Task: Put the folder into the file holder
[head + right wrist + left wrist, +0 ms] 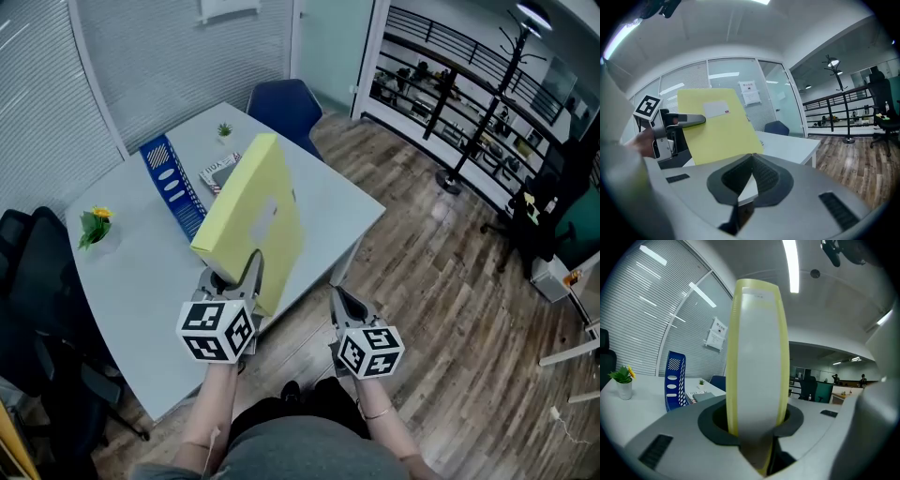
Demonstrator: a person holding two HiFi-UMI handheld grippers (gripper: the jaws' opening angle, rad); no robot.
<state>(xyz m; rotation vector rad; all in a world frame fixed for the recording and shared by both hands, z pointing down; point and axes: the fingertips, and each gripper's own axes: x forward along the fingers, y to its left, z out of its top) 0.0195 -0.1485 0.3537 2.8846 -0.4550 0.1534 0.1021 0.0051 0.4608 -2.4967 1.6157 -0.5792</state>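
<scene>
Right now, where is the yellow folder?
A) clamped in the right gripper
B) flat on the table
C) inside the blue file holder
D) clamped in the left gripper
D: the left gripper has its jaws pressed on the yellow folder, apart from the blue file holder; the right gripper is shut and empty.

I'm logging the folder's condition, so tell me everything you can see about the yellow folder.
The yellow folder is thick and box-like, seemingly card, with a white label on one face. It stands on edge, tilted, held over the white table, clamped at its lower edge by the left gripper. Nothing else touches it.
</scene>
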